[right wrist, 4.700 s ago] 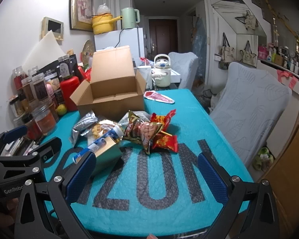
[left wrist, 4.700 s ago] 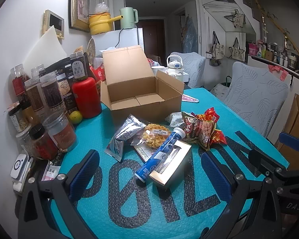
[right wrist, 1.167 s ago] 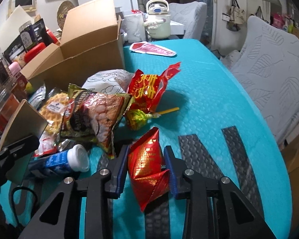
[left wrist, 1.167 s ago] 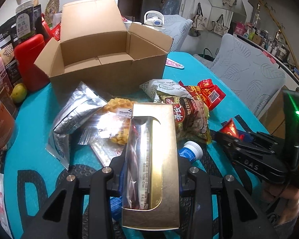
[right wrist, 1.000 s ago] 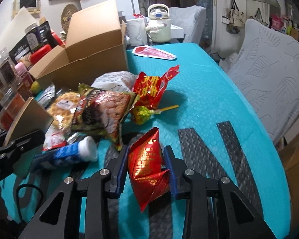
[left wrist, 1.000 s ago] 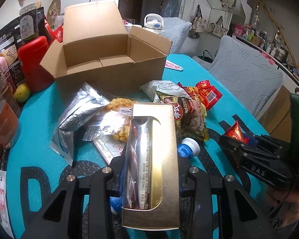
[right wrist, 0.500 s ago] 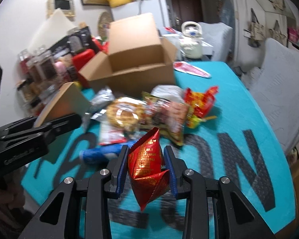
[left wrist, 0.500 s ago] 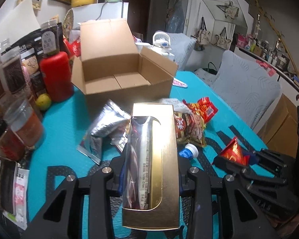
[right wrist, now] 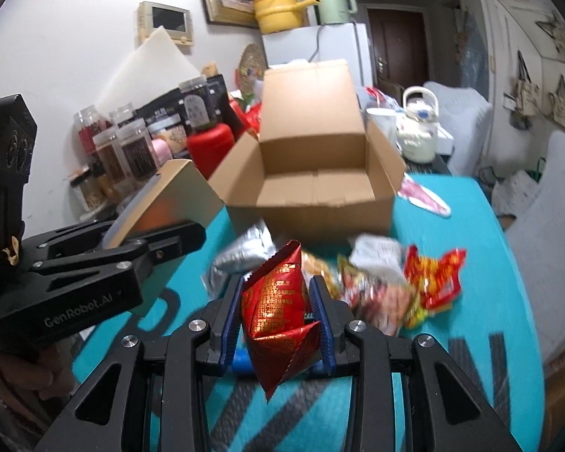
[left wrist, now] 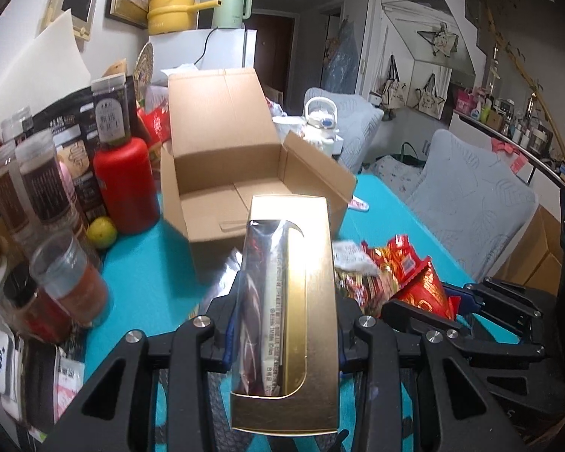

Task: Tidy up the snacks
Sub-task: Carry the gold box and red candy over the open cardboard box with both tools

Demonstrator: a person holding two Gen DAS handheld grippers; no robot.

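My left gripper [left wrist: 284, 339] is shut on a long gold box [left wrist: 305, 301] with a clear window, held lengthwise above the teal table [left wrist: 150, 260]. The right gripper [right wrist: 278, 312] is shut on a small red foil packet [right wrist: 278, 301]; that packet [left wrist: 427, 290] also shows at the right of the left wrist view. An open cardboard box [left wrist: 226, 173] with nothing inside stands ahead [right wrist: 320, 173]. Loose snack bags [right wrist: 388, 282] lie between the grippers and the box. In the right wrist view the left gripper and its gold box [right wrist: 169, 203] hang at the left.
Jars [left wrist: 41, 188], a red bottle [left wrist: 126, 184] and a lime [left wrist: 101, 231] crowd the table's left edge by the wall. A padded grey chair [left wrist: 471, 196] stands right of the table. A pink packet [right wrist: 425, 196] lies beside the box. A white kettle [right wrist: 418, 132] sits behind.
Both grippers have risen from the table with their loads and now look over the snack pile toward the open box. The right view has swung left.
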